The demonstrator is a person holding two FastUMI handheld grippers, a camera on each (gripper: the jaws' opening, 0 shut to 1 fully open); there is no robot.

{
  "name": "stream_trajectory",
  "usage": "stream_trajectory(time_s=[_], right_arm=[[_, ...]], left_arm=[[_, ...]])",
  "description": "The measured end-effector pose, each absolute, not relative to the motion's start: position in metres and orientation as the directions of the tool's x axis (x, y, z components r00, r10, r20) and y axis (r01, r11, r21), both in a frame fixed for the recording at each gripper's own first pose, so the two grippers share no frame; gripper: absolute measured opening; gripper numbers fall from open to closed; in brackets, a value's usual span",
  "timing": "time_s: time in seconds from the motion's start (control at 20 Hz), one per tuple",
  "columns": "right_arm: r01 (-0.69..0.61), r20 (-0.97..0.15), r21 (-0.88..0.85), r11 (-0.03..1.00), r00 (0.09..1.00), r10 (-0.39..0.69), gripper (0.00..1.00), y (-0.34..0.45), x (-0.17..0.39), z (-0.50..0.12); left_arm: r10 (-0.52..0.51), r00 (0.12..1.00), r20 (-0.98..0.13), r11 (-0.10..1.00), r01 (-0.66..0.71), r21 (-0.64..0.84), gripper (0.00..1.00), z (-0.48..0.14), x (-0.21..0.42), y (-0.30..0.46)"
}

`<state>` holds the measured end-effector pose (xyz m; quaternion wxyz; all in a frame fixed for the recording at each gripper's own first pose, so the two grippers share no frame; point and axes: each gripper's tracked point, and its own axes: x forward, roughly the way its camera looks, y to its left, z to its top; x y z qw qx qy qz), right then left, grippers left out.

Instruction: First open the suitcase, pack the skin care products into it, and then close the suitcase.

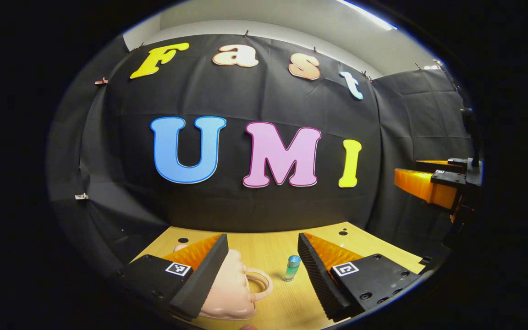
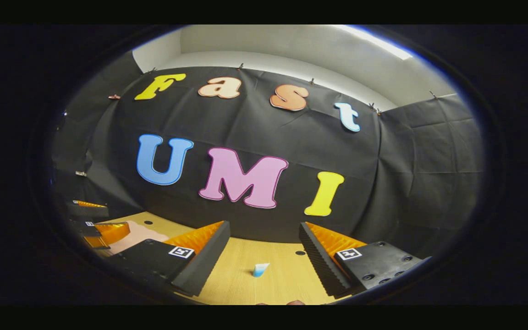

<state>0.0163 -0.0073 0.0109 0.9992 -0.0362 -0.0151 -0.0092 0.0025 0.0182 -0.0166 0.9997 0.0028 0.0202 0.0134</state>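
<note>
A small pink suitcase (image 1: 229, 286) with a looped handle lies shut on the wooden table (image 1: 273, 250), partly under the near finger of my left gripper (image 1: 261, 256). That gripper hangs open above it with nothing between its fingers. A small green bottle with a blue cap (image 1: 292, 268) stands upright just right of the handle. In the right gripper view my right gripper (image 2: 264, 245) is open over the table (image 2: 282, 279), and a small white-and-blue tube (image 2: 260, 269) stands between its fingers, farther off. The suitcase (image 2: 133, 234) shows at the left, with the left gripper (image 2: 92, 222) over it.
Round holes (image 1: 183, 240) dot the tabletop near its back edge. The black cloth wall closes the back and right sides. The right gripper (image 1: 433, 181) shows at the right edge of the left gripper view, raised above table height.
</note>
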Motion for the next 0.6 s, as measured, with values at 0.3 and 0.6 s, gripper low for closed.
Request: stream_trajectory(time_s=[0.3, 0.6], right_arm=[[0.014, 0.01, -0.084, 0.996, 1.0, -0.013, 0.96, -0.006, 0.019, 0.005], [0.012, -0.005, -0.068, 0.998, 1.0, -0.012, 0.96, -0.005, 0.019, -0.004]], left_arm=[[0.027, 0.998, -0.056, 1.0, -0.026, 0.01, 0.96, -0.025, 0.006, 0.018], [0.018, 0.993, -0.117, 1.0, -0.019, -0.005, 0.96, -0.056, 0.019, 0.015]])
